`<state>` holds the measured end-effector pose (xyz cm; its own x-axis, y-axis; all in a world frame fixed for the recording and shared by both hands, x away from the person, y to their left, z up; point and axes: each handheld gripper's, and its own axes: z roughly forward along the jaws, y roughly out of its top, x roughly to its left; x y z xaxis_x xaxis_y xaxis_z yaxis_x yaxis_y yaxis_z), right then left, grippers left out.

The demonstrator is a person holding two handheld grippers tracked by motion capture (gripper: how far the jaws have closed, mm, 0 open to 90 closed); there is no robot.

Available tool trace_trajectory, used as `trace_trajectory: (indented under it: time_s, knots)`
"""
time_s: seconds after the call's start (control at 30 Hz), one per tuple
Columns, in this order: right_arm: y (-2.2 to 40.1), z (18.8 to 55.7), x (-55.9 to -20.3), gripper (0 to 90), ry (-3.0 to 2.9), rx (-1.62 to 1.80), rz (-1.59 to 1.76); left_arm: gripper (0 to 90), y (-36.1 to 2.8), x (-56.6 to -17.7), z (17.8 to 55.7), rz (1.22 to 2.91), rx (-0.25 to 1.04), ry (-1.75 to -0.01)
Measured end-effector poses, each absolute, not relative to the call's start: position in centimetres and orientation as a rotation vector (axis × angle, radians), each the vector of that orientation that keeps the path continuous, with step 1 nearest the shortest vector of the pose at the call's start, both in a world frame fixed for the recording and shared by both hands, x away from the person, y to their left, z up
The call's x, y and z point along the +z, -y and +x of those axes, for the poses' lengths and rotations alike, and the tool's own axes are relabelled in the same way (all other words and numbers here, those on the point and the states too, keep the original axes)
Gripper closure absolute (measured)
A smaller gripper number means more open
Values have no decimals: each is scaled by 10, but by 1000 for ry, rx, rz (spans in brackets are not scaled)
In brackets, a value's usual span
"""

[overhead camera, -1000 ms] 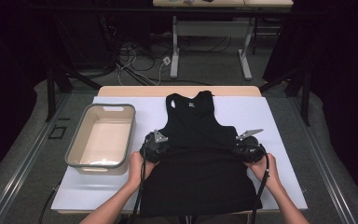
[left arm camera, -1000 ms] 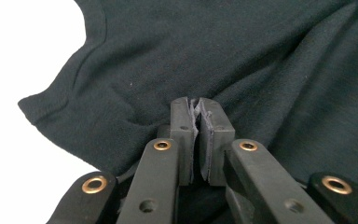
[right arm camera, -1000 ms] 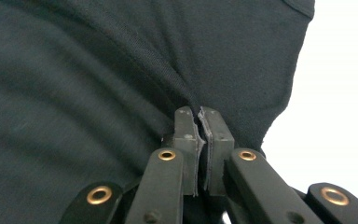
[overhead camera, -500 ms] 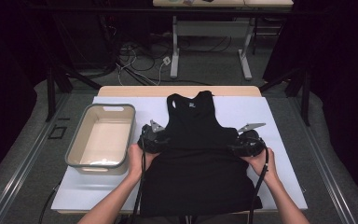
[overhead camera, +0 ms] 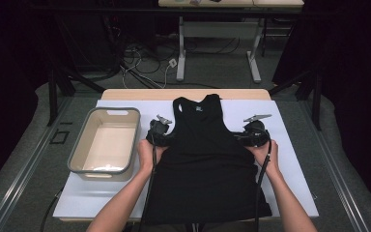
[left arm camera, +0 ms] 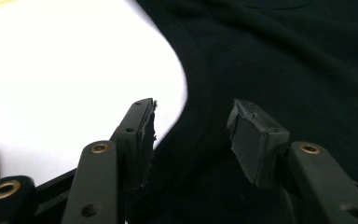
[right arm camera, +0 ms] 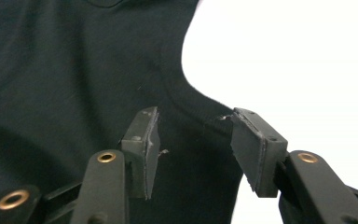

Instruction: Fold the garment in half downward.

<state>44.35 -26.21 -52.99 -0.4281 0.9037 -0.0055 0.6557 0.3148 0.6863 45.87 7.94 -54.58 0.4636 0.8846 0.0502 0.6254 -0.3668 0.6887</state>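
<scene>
High view: we see a black sleeveless fabric tank top (overhead camera: 207, 169) lying flat, neck away from the person, on a white sheet (overhead camera: 290, 159) that covers a light wooden table (overhead camera: 183, 94). The garment's hem reaches the near table edge. A beige rectangular plastic tub with a grey rim (overhead camera: 105, 142) sits on the sheet, left of the garment and apart from it.

We see the left gripper (overhead camera: 160, 131) at the garment's left armhole, held by the left hand (overhead camera: 147, 153), and the right gripper (overhead camera: 252, 131) at the right armhole, held by the right hand (overhead camera: 264, 153). A black cable trails from each gripper toward the near table edge.

Left gripper view: the two black jaws stand apart. The curved armhole edge of the tank top runs between them; one pad (left arm camera: 145, 140) is over the white sheet at the fabric edge, the other pad (left arm camera: 254, 140) is over the black fabric. We cannot tell whether the pads touch the cloth.

Right gripper view: the jaws stand apart in the same manner, with one pad (right arm camera: 144, 144) over black fabric and the other pad (right arm camera: 256, 149) at the side seam below the armhole, where fabric meets white sheet.
</scene>
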Motion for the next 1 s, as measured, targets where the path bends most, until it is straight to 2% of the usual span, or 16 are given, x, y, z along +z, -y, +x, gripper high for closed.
trace_trajectory:
  time_s: [0.2,0.33,0.4,0.53,0.63,0.77,1.0]
  knots:
    - [253,465,-537,543,-2218,785,1404,487,-73,-553,473,2169,536,-1273]
    - [246,472,-542,570,-2242,743,1399,539,-73,-554,476,2160,483,-1253]
    - [244,473,-545,608,-2255,716,1416,616,-74,-554,476,2148,451,-1244]
    - [246,473,-547,745,-2272,779,1432,679,-76,-554,477,2157,415,-1219]
    - [244,471,-547,825,-2289,812,1445,775,-76,-554,477,2165,403,-1203]
    - [243,469,-547,842,-2284,800,1434,851,-75,-552,476,2174,398,-1197]
    - [242,461,-540,845,-2254,794,1373,867,-80,-545,474,2146,468,-1190]
